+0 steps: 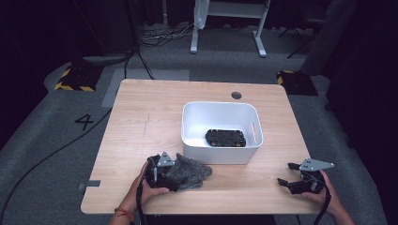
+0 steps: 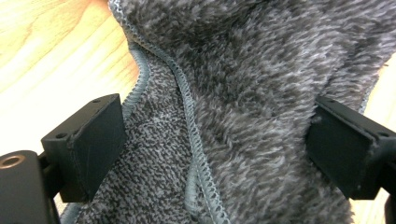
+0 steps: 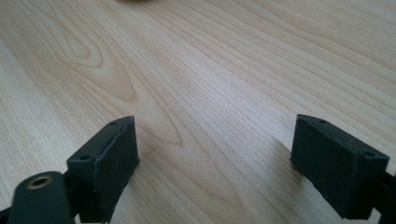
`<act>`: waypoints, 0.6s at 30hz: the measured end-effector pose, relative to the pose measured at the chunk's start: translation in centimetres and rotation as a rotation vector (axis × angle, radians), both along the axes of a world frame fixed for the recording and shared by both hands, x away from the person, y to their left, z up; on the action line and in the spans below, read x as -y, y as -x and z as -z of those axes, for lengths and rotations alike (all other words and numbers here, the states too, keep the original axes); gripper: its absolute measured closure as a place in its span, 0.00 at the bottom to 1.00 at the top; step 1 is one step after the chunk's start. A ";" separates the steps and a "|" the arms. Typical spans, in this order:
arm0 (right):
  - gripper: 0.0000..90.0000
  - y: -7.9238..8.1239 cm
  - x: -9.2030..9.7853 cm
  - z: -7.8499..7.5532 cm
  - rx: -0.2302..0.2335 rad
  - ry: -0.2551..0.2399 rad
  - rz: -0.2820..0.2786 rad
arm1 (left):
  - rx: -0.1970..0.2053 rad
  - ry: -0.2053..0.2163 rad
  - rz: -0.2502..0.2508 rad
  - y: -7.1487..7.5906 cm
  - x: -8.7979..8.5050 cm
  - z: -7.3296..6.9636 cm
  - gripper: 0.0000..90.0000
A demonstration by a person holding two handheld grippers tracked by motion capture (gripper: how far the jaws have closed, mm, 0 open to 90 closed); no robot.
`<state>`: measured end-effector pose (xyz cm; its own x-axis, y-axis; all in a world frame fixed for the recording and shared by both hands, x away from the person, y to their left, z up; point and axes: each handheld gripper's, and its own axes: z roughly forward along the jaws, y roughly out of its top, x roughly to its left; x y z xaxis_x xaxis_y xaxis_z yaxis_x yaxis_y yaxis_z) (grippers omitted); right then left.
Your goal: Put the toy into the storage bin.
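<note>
High view: left gripper (image 1: pixel 174 174) on grey cloth (image 1: pixel 192 169), near-left of white bin (image 1: pixel 220 133); bin wall close, free table left.
Left gripper view: jaws spread astride cloth (image 2: pixel 243 93); closing may pinch one layer only.
Right gripper view: right gripper (image 3: pixel 215 158) spread over bare table (image 3: pixel 210 70).

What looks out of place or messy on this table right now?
The grey fleece cloth lies crumpled against the front wall of the white bin, not folded flat. The left gripper straddles it with jaws open. Nothing looks spilled or damaged.
</note>
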<state>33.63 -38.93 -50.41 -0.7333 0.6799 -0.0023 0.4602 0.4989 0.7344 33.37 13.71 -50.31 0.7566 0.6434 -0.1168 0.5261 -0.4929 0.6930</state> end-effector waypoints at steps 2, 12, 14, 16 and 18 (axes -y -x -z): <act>0.17 0.0 0.0 0.0 0.000 0.000 0.000 | 0.002 -0.001 0.001 0.0 0.0 0.0 0.10; 0.17 -0.3 -0.1 0.0 0.000 0.003 0.007 | 0.000 0.000 0.000 0.0 0.0 0.0 0.10; 0.17 -0.4 -0.1 0.0 0.000 0.000 0.014 | 0.000 0.000 0.000 0.0 0.0 0.0 0.10; 0.17 -0.4 -0.1 0.0 0.000 0.001 0.011 | 0.000 0.000 0.000 0.0 0.0 0.0 0.10; 0.17 -0.5 0.0 0.0 -0.002 -0.001 0.009 | 0.000 0.000 0.000 0.0 0.0 0.0 0.10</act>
<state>34.10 -38.90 -50.40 -0.7271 0.6865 -0.0001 0.4661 0.4937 0.7341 33.37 13.72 -50.31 0.7565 0.6434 -0.1168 0.5262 -0.4928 0.6930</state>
